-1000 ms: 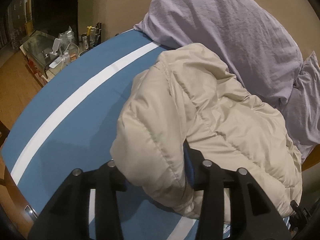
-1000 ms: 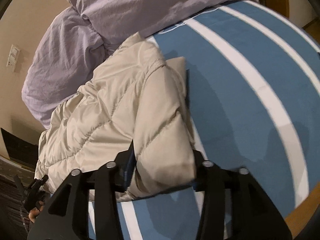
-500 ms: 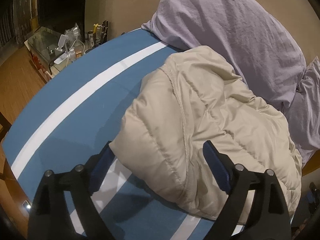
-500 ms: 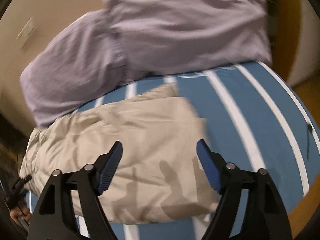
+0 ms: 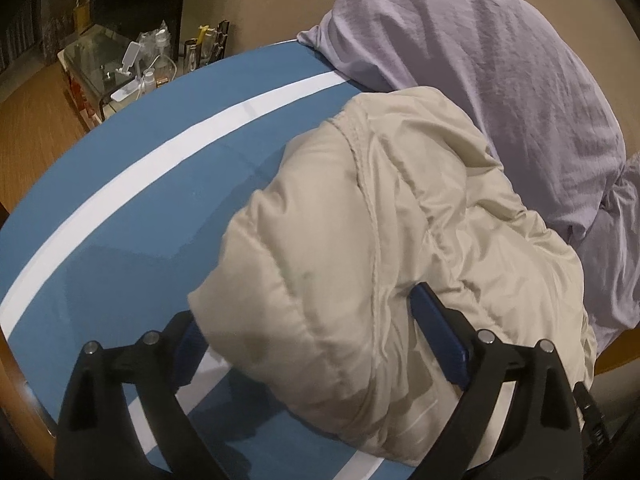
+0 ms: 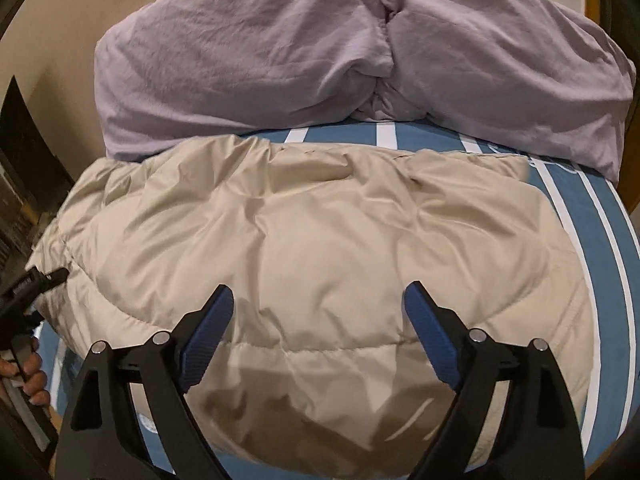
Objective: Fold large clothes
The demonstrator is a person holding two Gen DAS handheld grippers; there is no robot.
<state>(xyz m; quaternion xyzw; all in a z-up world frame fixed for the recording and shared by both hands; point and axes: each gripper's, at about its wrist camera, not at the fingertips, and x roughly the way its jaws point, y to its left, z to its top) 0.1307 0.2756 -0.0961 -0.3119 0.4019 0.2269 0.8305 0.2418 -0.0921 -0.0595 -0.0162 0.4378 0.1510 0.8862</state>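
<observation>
A beige puffer jacket [image 5: 400, 240] lies folded in a bulky heap on the blue sheet with white stripes [image 5: 120, 220]. My left gripper [image 5: 316, 340] stands at the jacket's near corner. Its jaws are opening wide, with the padded corner bulging loosely between the blue pads [image 5: 438, 338]. In the right wrist view the jacket [image 6: 320, 232] spreads broad and flat below the pillows. My right gripper [image 6: 320, 332] hovers over its near half, jaws opening, nothing pinched between its pads [image 6: 208, 332]. A hand [image 6: 28, 376] with the other gripper's handle shows at the left edge.
Two lilac pillows [image 6: 320, 52] lean on the wall behind the jacket. A glass bedside table [image 5: 100, 60] with bottles and a white stand sits beyond the sheet's far corner. Wooden floor [image 5: 32, 120] lies left of the bed, and its wooden frame [image 5: 16, 372] rims the near edge.
Both grippers were shut on folds of the jacket and have opened and let go. The right gripper has swung across and rolled, so it now faces the pillows over the flattened jacket.
</observation>
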